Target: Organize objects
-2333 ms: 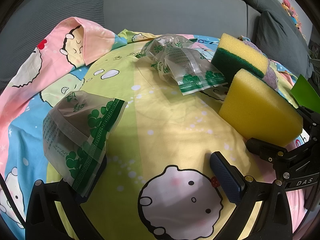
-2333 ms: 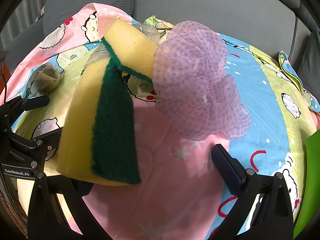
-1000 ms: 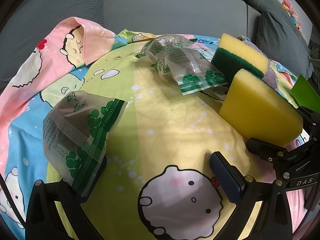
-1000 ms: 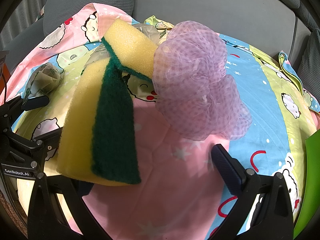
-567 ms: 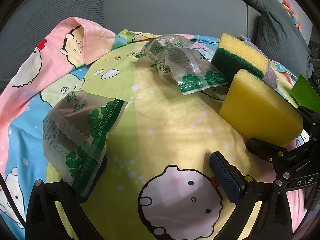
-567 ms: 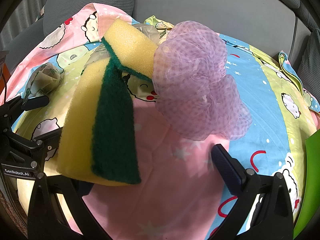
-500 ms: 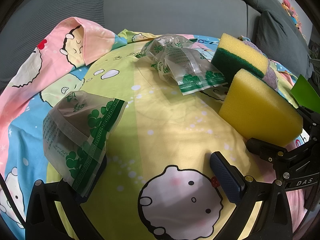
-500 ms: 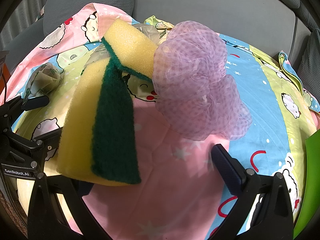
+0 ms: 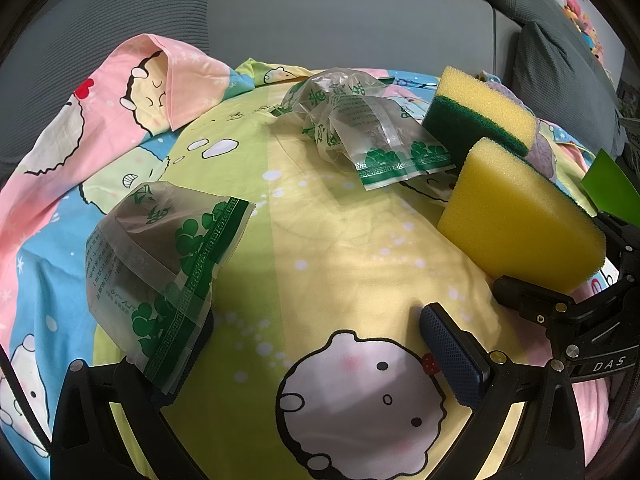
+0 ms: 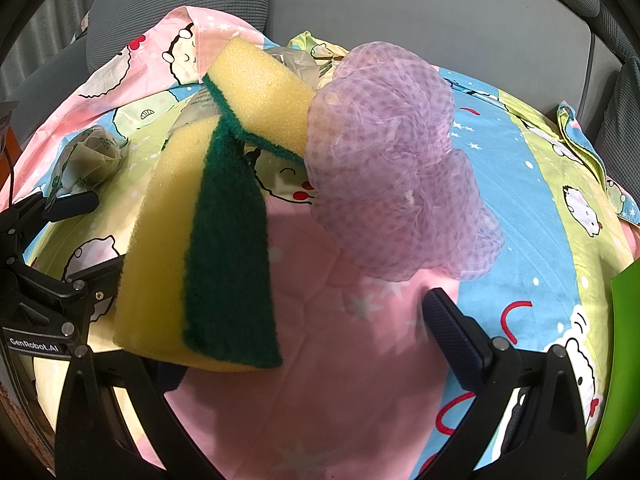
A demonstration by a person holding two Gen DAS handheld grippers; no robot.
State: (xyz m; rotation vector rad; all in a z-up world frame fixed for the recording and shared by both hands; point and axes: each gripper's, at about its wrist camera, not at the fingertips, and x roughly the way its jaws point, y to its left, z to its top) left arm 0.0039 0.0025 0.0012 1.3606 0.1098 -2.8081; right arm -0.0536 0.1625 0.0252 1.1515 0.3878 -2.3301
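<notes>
Left wrist view shows the left gripper (image 9: pixel 320 344) spread wide, a bag (image 9: pixel 160 264) draped on its left finger, nothing pinched. Right gripper (image 10: pixel 312 340) is spread too, a sponge (image 10: pixel 192 260) leaning on its left finger, the loofah (image 10: pixel 392 168) just beyond. To sort well, each should centre its item before closing, gripping the sponge across its faces.

a grey sofa backrest (image 9: pixel 340 12) and grey cushion (image 9: pixel 560 76) behind a cartoon-print sheet (image 9: pixel 304 240).
</notes>
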